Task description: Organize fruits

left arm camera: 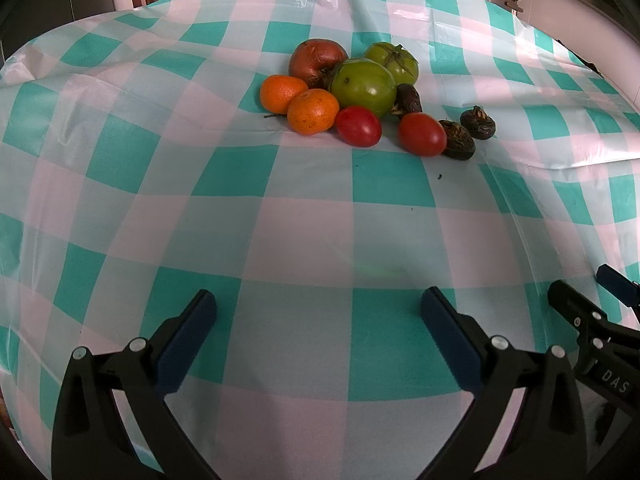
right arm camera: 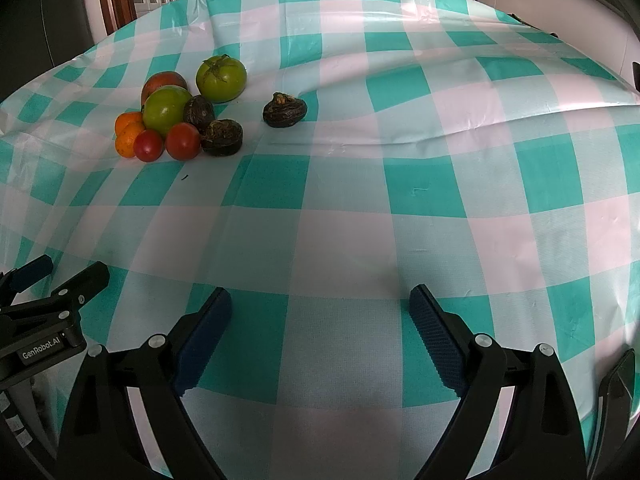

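Fruit unsorted: round orange mandarins [left arm camera: 298,102], glossy red tomatoes [left arm camera: 390,130], dark brown water chestnuts [left arm camera: 466,132] heaped around large green tomato [left arm camera: 363,87] on checked tabletop [left arm camera: 304,232]. Left tongs [left arm camera: 318,312], right tongs [right arm camera: 320,308] wide, empty, well short. Sorting all ahead.

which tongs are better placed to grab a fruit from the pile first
Left, probably. The fruit pile lies straight ahead of the open left tongs, but off to the left of the open right tongs.

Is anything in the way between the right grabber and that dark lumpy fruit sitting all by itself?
Nothing visible. Only bare checkered tablecloth lies between the open right gripper and the lone dark fruit. The other fruits sit off to its left.
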{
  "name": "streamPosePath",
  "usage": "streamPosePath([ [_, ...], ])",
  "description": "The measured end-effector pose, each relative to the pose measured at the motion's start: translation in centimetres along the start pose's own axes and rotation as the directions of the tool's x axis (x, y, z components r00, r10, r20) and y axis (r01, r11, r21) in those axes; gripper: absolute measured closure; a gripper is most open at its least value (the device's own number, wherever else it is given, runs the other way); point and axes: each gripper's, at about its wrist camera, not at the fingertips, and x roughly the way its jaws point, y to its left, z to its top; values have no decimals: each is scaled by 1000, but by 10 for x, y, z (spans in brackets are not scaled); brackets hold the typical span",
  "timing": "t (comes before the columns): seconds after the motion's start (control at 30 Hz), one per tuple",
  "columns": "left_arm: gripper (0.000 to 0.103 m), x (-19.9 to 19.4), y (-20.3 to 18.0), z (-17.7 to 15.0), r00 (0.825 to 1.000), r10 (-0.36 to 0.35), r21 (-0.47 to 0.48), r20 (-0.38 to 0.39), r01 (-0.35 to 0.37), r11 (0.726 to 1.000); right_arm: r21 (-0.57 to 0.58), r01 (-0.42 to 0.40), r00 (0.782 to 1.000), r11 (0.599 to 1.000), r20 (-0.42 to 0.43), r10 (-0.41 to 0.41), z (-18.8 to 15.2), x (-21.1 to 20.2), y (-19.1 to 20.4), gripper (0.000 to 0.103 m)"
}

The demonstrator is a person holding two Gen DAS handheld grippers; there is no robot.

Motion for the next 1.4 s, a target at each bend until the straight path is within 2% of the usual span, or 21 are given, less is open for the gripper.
streamPosePath([
  [0.87,1,0,1,1,1000,6,-10,0,-6,1000,-26,-12,1000,1000,0,12,-1,5,2,15],
  [1.1,1,-2,-1,-3,1000,5,-8,0,-5,1000,-70,-62,998,996,-11,61,43,34,-9,16],
  [1.2,1,-2,-2,-2,1000,5,-8,0,-5,1000,-91,-76,997,993,-12,76,72,55,-16,21],
  [1.3,1,0,-2,-1,1000,1,-7,0,-1,1000,-166,-124,992,978,-19,122,97,74,-9,24],
  [1.4,1,0,-2,0,1000,0,-6,-1,0,1000,-245,-119,992,962,-1,123,119,89,5,32],
])
